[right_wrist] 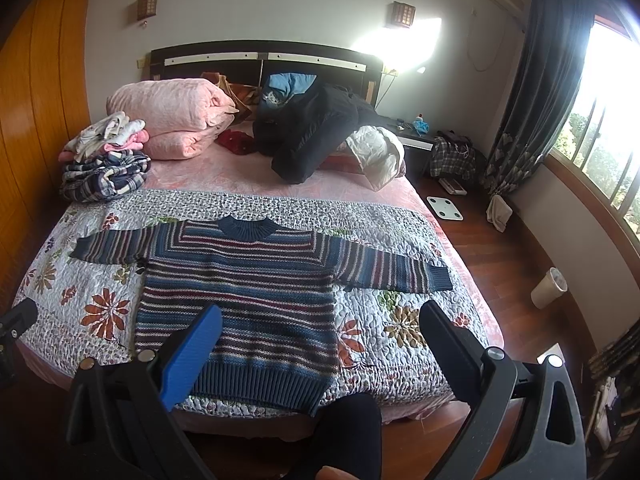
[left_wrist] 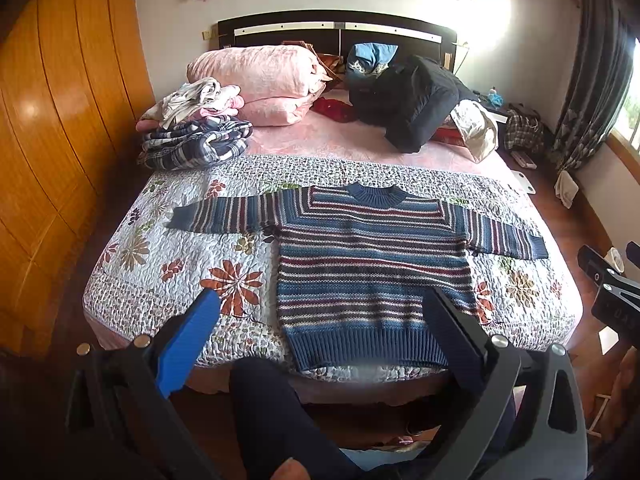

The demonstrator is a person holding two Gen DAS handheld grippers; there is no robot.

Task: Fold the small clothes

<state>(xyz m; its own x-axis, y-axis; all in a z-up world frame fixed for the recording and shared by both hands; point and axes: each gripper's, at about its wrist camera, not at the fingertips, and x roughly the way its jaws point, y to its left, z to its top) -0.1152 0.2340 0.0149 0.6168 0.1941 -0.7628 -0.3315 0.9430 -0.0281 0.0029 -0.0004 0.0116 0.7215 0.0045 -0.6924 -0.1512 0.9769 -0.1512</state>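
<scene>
A blue, red and white striped knit sweater [left_wrist: 368, 264] [right_wrist: 248, 292] lies flat on the floral quilt [left_wrist: 168, 264] [right_wrist: 400, 240], collar toward the headboard, both sleeves spread out sideways, hem at the near bed edge. My left gripper [left_wrist: 324, 316] hovers open above the near edge, over the sweater's hem, holding nothing. My right gripper [right_wrist: 320, 328] is open too, held off the near edge over the sweater's lower right part. The right gripper also shows at the right border of the left wrist view [left_wrist: 612, 276].
A pile of folded clothes [left_wrist: 196, 128] [right_wrist: 104, 160] sits at the far left of the bed, beside pink pillows [left_wrist: 260, 80]. A dark jacket [left_wrist: 412, 100] [right_wrist: 312, 136] and a white bag [right_wrist: 376, 156] lie at the far right. A person's dark-clad leg [left_wrist: 272, 412] stands by the bed's foot. A bin [right_wrist: 548, 288] stands on the floor.
</scene>
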